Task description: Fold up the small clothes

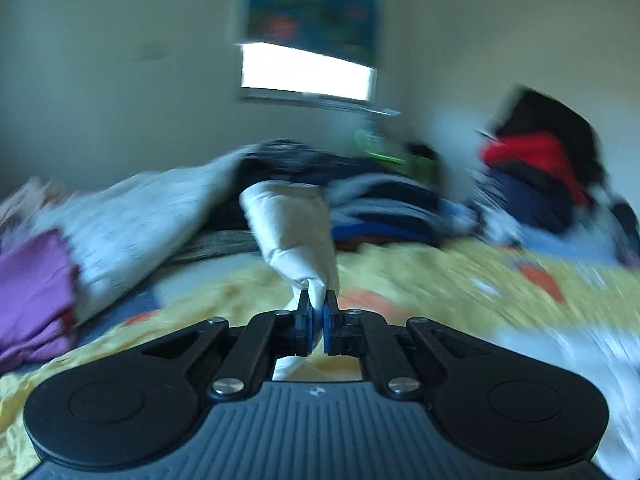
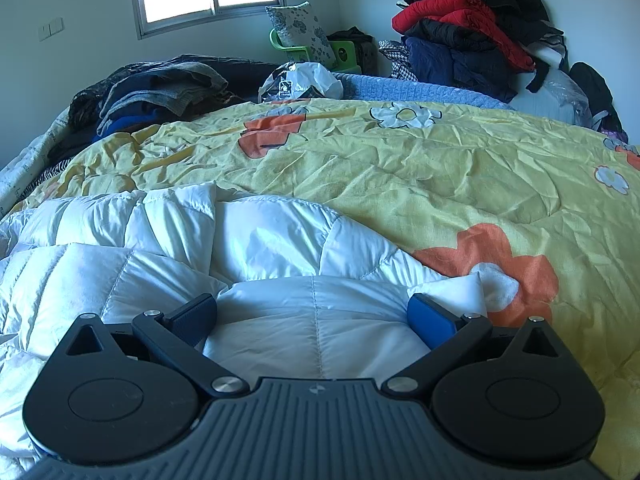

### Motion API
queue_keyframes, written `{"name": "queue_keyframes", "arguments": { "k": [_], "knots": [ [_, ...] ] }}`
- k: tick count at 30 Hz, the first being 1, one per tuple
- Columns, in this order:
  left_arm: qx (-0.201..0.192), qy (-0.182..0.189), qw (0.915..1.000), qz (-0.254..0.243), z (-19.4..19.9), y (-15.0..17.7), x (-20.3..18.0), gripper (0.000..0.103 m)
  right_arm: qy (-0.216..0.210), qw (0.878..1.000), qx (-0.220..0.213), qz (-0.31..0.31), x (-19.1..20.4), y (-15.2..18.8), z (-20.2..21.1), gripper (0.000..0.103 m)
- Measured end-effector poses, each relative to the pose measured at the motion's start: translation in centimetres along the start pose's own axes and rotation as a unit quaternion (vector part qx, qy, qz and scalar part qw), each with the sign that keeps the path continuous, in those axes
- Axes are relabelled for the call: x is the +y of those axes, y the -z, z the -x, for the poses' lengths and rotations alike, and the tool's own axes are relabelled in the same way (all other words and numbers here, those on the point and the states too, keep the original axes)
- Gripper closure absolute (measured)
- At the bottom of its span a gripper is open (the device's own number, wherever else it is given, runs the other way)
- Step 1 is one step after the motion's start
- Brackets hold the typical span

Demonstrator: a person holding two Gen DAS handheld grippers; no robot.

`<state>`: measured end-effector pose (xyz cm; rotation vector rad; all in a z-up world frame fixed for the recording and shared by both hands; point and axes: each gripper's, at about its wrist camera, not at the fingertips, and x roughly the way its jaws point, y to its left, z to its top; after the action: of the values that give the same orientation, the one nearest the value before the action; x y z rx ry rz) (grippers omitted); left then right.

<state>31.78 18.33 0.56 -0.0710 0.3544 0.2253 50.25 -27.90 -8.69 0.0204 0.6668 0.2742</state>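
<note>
Left hand-held gripper (image 1: 319, 312) clamps a fold of the white jacket (image 2: 256, 240), lifting it ahead to fold; right hand-held gripper (image 2: 314, 316) rests wide apart above the jacket on the bed (image 2: 440, 168)

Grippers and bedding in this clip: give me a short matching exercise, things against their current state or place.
Things:
1. left gripper
2. right gripper
3. white quilted garment
4. red jacket

States:
A. jaws wide apart
B. on the heap in the far corner
C. lying on the yellow flowered bedspread
D. shut on white fabric

Pairs: 1-D, 2-A, 3-C, 4-B
</note>
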Motion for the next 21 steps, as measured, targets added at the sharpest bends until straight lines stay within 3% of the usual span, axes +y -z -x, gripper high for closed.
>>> {"name": "queue_keyframes", "arguments": {
  "k": [3, 6, 8, 11, 16, 18, 19, 21],
  "knots": [
    [0.047, 0.048, 0.9977, -0.011, 0.0, 2.7, -3.8, 0.098, 0.0, 1.0, 0.0, -0.001, 0.0, 0.0, 0.0, 0.003],
    [0.103, 0.048, 0.9932, 0.025, -1.5, 5.6, -4.8, 0.098, 0.0, 1.0, 0.0, -0.001, 0.0, 0.0, 0.0, 0.003],
    [0.12, 0.039, 0.9901, 0.062, -2.1, 6.6, -4.1, 0.098, -0.001, 1.0, 0.0, -0.001, 0.0, 0.0, 0.0, 0.003],
    [0.125, 0.034, 0.9876, 0.09, -2.4, 7.3, -3.4, 0.098, 0.001, 1.0, 0.001, 0.001, 0.0, 0.0, 0.0, 0.003],
    [0.113, 0.019, 0.9913, 0.064, -2.7, 9.3, -3.7, 0.098, 0.011, 1.0, 0.013, 0.009, 0.3, -0.4, -0.1, 0.002],
    [0.108, 0.017, 0.992, 0.062, -2.6, 9.4, -3.8, 0.098, 0.034, 0.999, 0.021, 0.003, 0.9, -1.3, 0.6, 0.004],
    [0.108, 0.019, 0.9919, 0.065, -2.6, 9.4, -3.7, 0.098, 0.046, 0.999, 0.007, -0.01, 1.4, -1.9, 1.5, 0.008],
    [0.107, 0.025, 0.9911, 0.075, -2.7, 9.5, -3.4, 0.098, 0.023, 0.998, -0.04, -0.032, 2.8, -3.0, 4.1, 0.008]
  ]
}}
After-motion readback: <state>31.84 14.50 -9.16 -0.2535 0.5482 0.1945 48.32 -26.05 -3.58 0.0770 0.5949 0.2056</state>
